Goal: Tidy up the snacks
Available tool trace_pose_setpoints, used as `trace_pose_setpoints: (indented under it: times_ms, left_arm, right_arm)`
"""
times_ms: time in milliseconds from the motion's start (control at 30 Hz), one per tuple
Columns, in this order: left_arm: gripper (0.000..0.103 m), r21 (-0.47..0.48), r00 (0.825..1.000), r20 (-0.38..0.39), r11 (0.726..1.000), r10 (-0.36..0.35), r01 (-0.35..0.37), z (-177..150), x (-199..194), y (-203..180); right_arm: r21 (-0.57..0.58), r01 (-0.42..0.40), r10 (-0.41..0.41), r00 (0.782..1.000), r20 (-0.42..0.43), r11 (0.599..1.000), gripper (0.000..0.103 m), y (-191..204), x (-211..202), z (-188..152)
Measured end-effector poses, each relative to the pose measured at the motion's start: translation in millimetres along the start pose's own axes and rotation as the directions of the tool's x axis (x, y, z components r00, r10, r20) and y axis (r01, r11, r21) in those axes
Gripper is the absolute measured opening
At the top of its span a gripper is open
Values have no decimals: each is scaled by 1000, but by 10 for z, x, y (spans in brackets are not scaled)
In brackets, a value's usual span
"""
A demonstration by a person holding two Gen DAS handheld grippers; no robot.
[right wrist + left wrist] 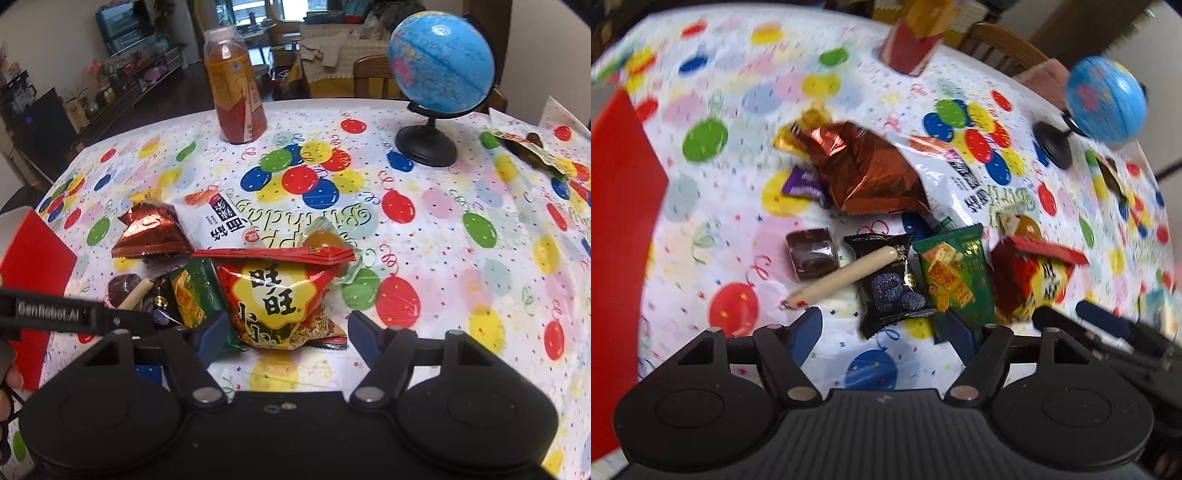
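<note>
A pile of snacks lies on the balloon-print tablecloth. My left gripper (882, 332) is open just short of a black candy packet (890, 280), a cream sausage stick (842, 278) and a green cracker packet (955, 273). A brown foil bag (868, 170), a dark brown wrapped sweet (812, 253) and a purple sweet (803, 182) lie beyond. My right gripper (288, 332) is open, its fingers either side of the near end of a red and yellow snack bag (280, 295). A white noodle packet (218, 218) lies behind it.
A red box (620, 192) stands at the left and also shows in the right wrist view (33, 258). A tea bottle (236, 88) and a blue globe (439, 70) stand at the back. An opened wrapper (532, 151) lies far right.
</note>
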State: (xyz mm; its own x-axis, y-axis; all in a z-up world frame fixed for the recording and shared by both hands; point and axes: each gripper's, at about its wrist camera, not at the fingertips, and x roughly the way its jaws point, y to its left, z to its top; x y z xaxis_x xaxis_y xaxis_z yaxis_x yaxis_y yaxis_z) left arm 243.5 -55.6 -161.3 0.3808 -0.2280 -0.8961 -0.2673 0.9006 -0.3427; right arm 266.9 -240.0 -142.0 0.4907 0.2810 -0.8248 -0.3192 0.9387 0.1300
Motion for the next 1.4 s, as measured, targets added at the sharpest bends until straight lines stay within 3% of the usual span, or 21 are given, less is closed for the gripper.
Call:
trace_pose_setpoints:
  times_ms: [200,433,733,800,1000,1400]
  left_arm:
    - [71,-141,998,-38,989,-50,44,104,179,106]
    - [71,-179,997,-48,983,-53,44,189,280,103]
    - [54,-167,999,-44,986,-28,21,221,295,80]
    - [40,-160,998,-52,987,-31,23,228,308,88]
    - [33,-130,998,-44,991,-39,33,208,271,89]
    - [31,-34,993,-101,998,-56,53,-96,18,134]
  right_arm:
    - [-18,-20,19,1000,-14,1000,65,-25,129,47]
    - [-15,-33,33,999,-10,999,64,13,218,96]
    - [2,-20,20,1000,1,1000,58,55,274,127]
    - [-2,-12,12,1000,6,1000,55,68,272,124]
    - [8,1,-1,1000,13,1000,47,62,220,89]
    - [70,-31,29,999,17,997,45,34,-228,-164]
